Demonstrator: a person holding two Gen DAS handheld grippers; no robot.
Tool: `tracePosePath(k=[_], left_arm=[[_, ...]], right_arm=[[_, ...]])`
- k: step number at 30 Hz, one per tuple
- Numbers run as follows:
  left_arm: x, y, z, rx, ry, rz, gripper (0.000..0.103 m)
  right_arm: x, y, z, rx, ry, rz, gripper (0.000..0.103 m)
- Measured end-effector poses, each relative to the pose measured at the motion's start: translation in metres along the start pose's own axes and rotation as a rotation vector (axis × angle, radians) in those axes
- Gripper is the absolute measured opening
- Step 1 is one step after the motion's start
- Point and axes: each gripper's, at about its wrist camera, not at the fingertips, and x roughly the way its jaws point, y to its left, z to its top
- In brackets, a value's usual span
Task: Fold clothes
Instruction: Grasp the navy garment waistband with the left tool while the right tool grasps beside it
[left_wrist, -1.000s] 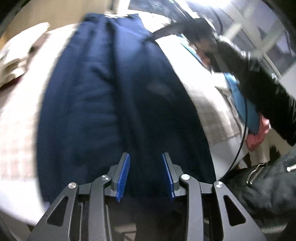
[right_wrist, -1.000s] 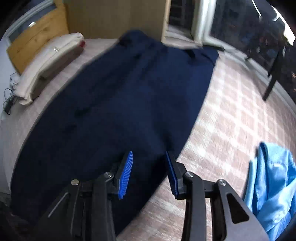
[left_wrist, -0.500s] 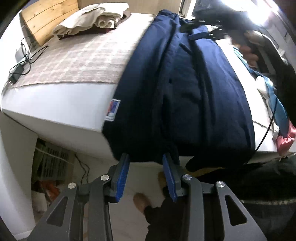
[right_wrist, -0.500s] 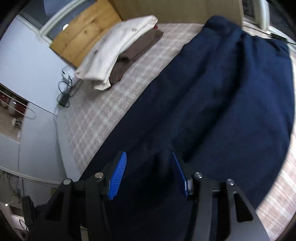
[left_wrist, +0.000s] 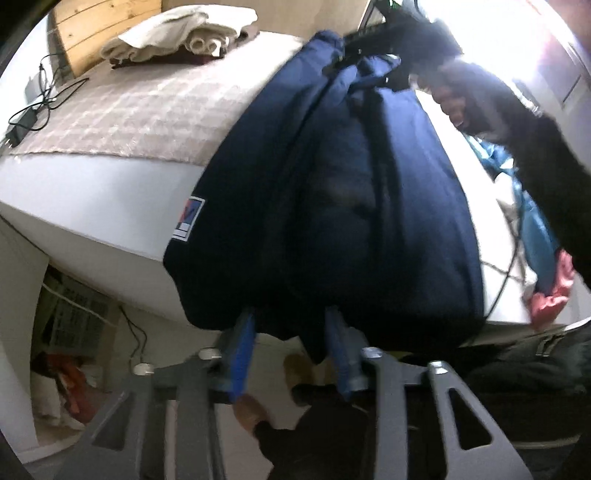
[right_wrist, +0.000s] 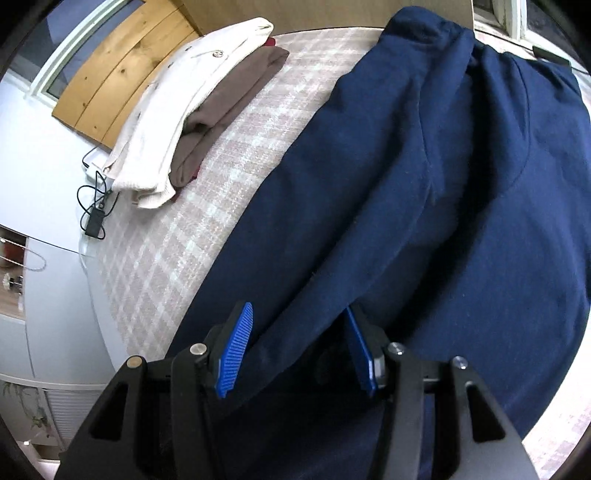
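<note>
Fingers of the left gripper (left_wrist: 291, 354) stand apart around the hanging edge of the navy garment (left_wrist: 354, 206) on the bed (left_wrist: 122, 110), while the right gripper (right_wrist: 297, 350), open, straddles a soft, thick, limp fold, best taken at edges.

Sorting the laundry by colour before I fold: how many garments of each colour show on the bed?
Navy garment: 1
Cream garment: 1
Brown garment: 1
Dark red garment: 1
Light blue garment: 1
Pink garment: 1
Total: 6
</note>
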Motion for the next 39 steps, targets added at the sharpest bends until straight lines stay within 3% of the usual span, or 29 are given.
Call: tracePosePath(k=[1, 2, 3, 9, 12, 14, 15, 16, 18, 20, 23, 27, 31, 39], left_arm=[[0.003, -0.002, 0.000, 0.015, 0.000, -0.003, 0.006], [0.000, -0.005, 0.000, 0.035, -0.010, -0.007, 0.007], [-0.002, -0.008, -0.001, 0.055, -0.021, -0.010, 0.006], [-0.020, -0.027, -0.008, 0.154, -0.016, -0.049, 0.005], [-0.012, -0.042, -0.014, 0.200, 0.024, -0.074, 0.006], [-0.002, -0.051, -0.018, 0.223, 0.071, -0.080, 0.013], [0.005, -0.053, -0.021, 0.228, 0.109, -0.078, 0.026], [0.009, -0.055, -0.024, 0.231, 0.140, -0.076, 0.029], [-0.001, -0.053, -0.029, 0.227, 0.123, -0.082, 0.029], [-0.010, -0.040, -0.032, 0.196, 0.108, -0.066, 0.031], [-0.022, -0.008, -0.034, 0.117, 0.086, -0.018, 0.031], [-0.034, 0.038, -0.037, 0.024, 0.063, 0.030, 0.032], [-0.025, 0.070, -0.035, 0.029, 0.087, -0.022, 0.037], [0.005, 0.078, -0.015, 0.167, 0.136, -0.198, 0.045]], right_arm=[[0.000, 0.002, -0.001, -0.012, -0.002, -0.010, 0.030], [0.000, 0.004, -0.001, -0.025, 0.001, -0.016, 0.011], [-0.001, 0.005, -0.002, -0.040, 0.004, -0.023, 0.009], [-0.014, 0.014, -0.009, -0.131, 0.001, -0.126, 0.009], [-0.021, 0.016, -0.013, -0.188, -0.040, -0.227, 0.009], [-0.019, 0.018, -0.015, -0.222, -0.035, -0.251, 0.011], [-0.015, 0.019, -0.016, -0.233, -0.005, -0.263, 0.013], [-0.018, 0.019, -0.020, -0.239, 0.000, -0.277, 0.015], [-0.032, 0.020, -0.030, -0.246, -0.033, -0.293, 0.016], [-0.053, 0.028, -0.047, -0.277, -0.085, -0.236, 0.016], [-0.079, 0.057, -0.101, -0.359, -0.088, 0.012, 0.016], [-0.075, 0.079, -0.178, -0.378, 0.029, 0.201, 0.017], [-0.044, 0.095, -0.241, -0.343, 0.143, 0.203, 0.018], [-0.035, 0.098, -0.267, -0.146, 0.073, 0.052, 0.018]])
